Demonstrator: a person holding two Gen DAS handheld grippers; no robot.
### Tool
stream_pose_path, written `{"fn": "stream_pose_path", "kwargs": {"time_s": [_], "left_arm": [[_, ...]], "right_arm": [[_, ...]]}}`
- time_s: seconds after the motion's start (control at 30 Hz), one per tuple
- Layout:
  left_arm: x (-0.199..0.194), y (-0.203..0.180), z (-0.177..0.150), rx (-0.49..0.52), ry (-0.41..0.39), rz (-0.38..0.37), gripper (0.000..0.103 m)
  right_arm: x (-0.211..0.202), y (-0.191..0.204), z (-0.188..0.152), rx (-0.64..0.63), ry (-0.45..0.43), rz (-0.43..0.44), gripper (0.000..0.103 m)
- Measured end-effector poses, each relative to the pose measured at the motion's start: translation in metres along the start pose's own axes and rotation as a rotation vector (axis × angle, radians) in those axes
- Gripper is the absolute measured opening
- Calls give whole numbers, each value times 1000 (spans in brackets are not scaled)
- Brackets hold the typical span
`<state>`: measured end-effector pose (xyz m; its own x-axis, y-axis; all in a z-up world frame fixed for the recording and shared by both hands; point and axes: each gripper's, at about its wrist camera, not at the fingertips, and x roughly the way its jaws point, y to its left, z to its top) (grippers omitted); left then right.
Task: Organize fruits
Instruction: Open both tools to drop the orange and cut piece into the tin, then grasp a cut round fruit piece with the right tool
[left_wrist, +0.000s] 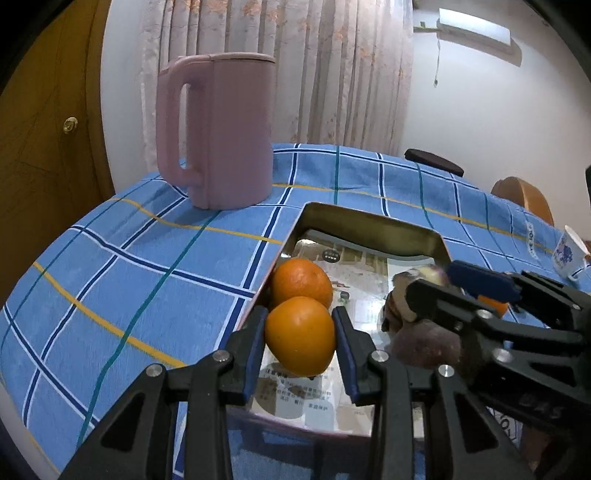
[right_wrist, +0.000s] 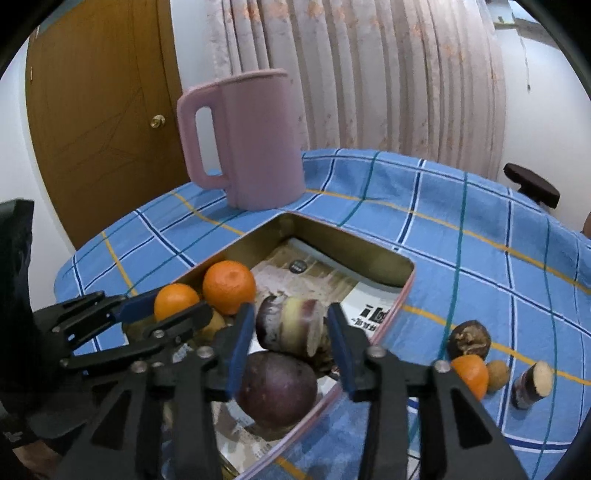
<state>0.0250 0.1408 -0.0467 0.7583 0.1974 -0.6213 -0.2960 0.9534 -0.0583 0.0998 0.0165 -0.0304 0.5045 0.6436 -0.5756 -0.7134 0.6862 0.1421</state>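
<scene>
A metal tin (left_wrist: 369, 225) lined with printed paper sits on the blue checked cloth. My left gripper (left_wrist: 300, 332) is shut on an orange (left_wrist: 299, 338) low inside the tin, next to a second orange (left_wrist: 301, 282). In the right wrist view, my right gripper (right_wrist: 291, 328) stands open around a purple cane piece (right_wrist: 290, 325) that lies in the tin (right_wrist: 351, 251). Slim gaps show at both pads. A dark purple round fruit (right_wrist: 277, 387) lies just below it. The left gripper (right_wrist: 168, 308) with its orange (right_wrist: 175, 299) shows at the left.
A tall pink jug (left_wrist: 218, 129) stands behind the tin. On the cloth right of the tin lie a wrinkled brown fruit (right_wrist: 469, 339), an orange (right_wrist: 471, 376), a small tan fruit (right_wrist: 498, 374) and another cane piece (right_wrist: 532, 384). A printed cup (left_wrist: 569, 254) sits far right.
</scene>
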Motion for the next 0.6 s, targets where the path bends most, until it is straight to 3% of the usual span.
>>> {"fn": "stream_pose_path", "kwargs": {"time_s": [0.07,0.13,0.2,0.4,0.6], "left_arm": [[-4,-2,0,9,-7,3,53],[-11,-7,-1,21,-24,-9,67],[-19,-15,-1,45,-67,44,78],[-25,-25,5,53,-88,59,79],[-30,-49,12,64,-115,10,79]], "right_arm": [[-9,-2,-1,11,-20,22,74],[-21,-3,-2,14,-44,36,85],[-34,-6,-3,13,-71,24,86],[-76,-40,-9,32,-128,-53,86],[-108,-108,-26,101,-119,-306,86]]}}
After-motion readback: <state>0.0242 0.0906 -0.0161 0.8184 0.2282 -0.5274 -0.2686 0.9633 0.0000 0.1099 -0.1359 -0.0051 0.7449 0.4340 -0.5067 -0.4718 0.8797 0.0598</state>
